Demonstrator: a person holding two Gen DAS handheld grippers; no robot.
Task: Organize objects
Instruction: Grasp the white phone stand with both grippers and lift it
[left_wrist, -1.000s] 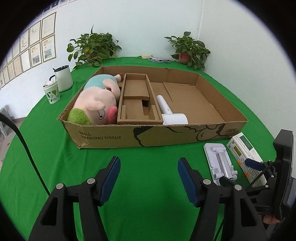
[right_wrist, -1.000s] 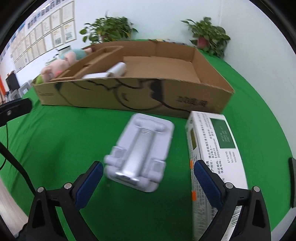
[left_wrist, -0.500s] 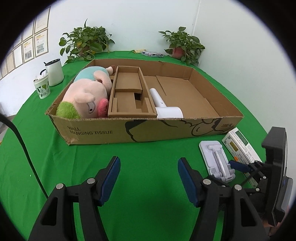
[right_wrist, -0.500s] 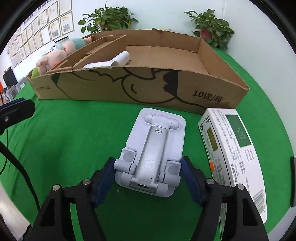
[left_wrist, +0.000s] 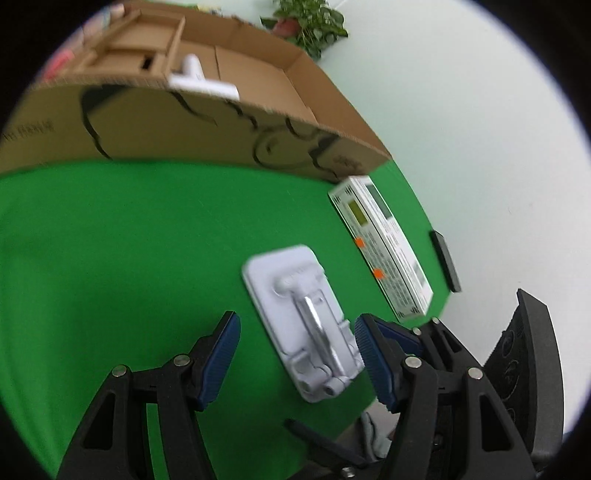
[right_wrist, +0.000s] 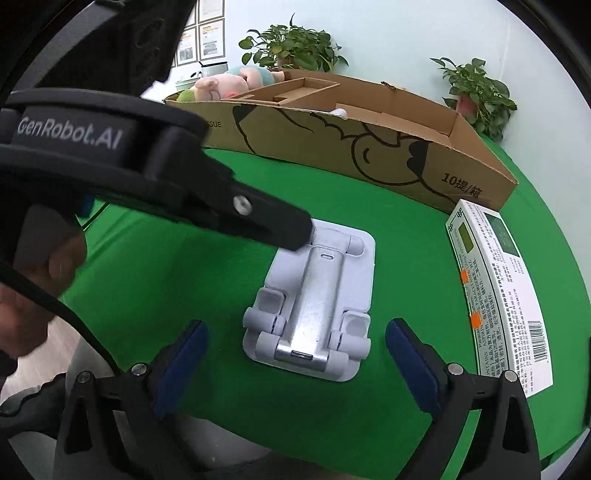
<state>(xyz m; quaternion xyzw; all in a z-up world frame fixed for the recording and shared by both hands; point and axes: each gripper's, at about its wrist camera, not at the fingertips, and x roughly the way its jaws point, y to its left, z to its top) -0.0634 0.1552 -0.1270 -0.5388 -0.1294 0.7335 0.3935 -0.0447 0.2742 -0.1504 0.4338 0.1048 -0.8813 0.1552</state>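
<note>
A white folded phone stand (right_wrist: 314, 302) lies flat on the green table, also in the left wrist view (left_wrist: 303, 317). My right gripper (right_wrist: 293, 354) is open, its fingers either side of the stand's near end, not touching it. My left gripper (left_wrist: 295, 343) is open and hovers over the stand from the side; one black finger (right_wrist: 258, 218) of it reaches the stand's far left corner. A white medicine box (right_wrist: 498, 291) lies to the right, also in the left wrist view (left_wrist: 380, 243). The cardboard box (right_wrist: 369, 147) behind holds a plush toy (right_wrist: 229, 83).
The box also holds a cardboard insert (right_wrist: 291, 90) and a white object (left_wrist: 199, 79). Potted plants (right_wrist: 291, 48) (right_wrist: 480, 92) stand at the back. A dark flat object (left_wrist: 445, 260) lies at the table's right edge. The table edge is close below both grippers.
My left gripper has swung right and down over the phone stand. My right gripper, closed in around the stand half a second ago, has opened wide again.
</note>
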